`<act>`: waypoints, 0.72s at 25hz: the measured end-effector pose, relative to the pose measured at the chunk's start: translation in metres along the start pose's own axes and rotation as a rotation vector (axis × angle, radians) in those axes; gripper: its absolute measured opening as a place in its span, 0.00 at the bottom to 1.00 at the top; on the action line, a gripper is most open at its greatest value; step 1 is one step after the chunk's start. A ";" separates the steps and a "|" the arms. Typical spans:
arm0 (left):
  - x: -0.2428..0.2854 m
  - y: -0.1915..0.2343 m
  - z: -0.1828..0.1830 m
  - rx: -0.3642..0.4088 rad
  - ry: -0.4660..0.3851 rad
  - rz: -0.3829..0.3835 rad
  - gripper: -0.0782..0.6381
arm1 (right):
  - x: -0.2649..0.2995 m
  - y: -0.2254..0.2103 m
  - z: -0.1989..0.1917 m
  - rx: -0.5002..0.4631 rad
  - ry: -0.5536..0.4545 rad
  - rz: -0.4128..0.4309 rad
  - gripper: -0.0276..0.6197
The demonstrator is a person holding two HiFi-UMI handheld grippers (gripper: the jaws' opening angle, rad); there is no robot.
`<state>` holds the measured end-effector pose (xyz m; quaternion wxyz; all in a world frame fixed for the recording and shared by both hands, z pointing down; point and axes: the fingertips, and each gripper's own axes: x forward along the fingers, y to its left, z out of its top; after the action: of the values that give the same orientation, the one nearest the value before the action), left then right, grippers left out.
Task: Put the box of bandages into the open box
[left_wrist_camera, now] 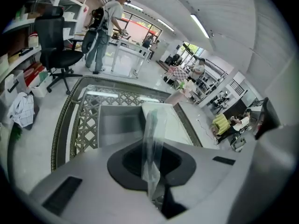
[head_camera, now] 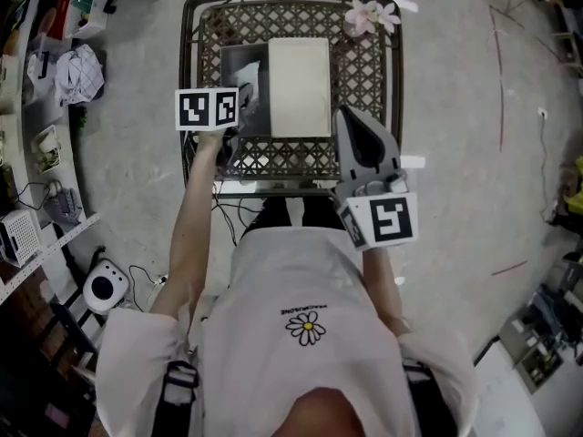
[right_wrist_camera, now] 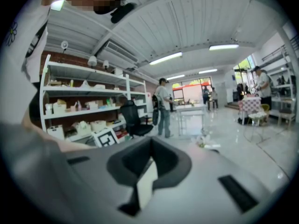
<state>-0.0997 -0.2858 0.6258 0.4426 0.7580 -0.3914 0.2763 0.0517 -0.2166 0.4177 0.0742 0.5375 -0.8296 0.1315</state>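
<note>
An open grey box (head_camera: 242, 66) with its white lid (head_camera: 299, 86) beside it sits on a metal lattice table (head_camera: 364, 71). My left gripper (head_camera: 244, 96) hangs over the box's near left corner, shut on a strip of clear plastic film (left_wrist_camera: 153, 139). In the left gripper view the film stands up from the gripper (left_wrist_camera: 152, 191) in front of the grey box (left_wrist_camera: 117, 125). My right gripper (head_camera: 353, 126) is raised at the table's near right and points out into the room. In its own view that gripper (right_wrist_camera: 140, 195) is shut on a small white box (right_wrist_camera: 148, 175), seen edge on.
Pink flowers (head_camera: 369, 14) lie at the table's far right corner. Shelves (head_camera: 27, 153) and a white cloth (head_camera: 77, 71) are on the left. A black office chair (left_wrist_camera: 58, 41) and several standing people are farther off. Cables (head_camera: 228, 212) run under the table's near edge.
</note>
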 end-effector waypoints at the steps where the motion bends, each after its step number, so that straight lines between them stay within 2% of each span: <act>1: 0.004 0.001 -0.003 -0.001 0.015 -0.001 0.16 | 0.000 0.000 -0.001 0.002 0.004 -0.001 0.09; 8: 0.041 0.016 -0.033 -0.058 0.207 -0.010 0.16 | 0.007 -0.001 -0.014 0.001 0.043 0.003 0.09; 18: 0.064 0.020 -0.049 -0.154 0.303 -0.024 0.16 | 0.013 0.001 -0.019 -0.003 0.071 0.012 0.09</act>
<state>-0.0851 -0.2709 0.7064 0.5566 0.6762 -0.3311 0.3513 0.0455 -0.2220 0.4395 0.1035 0.5275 -0.8298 0.1496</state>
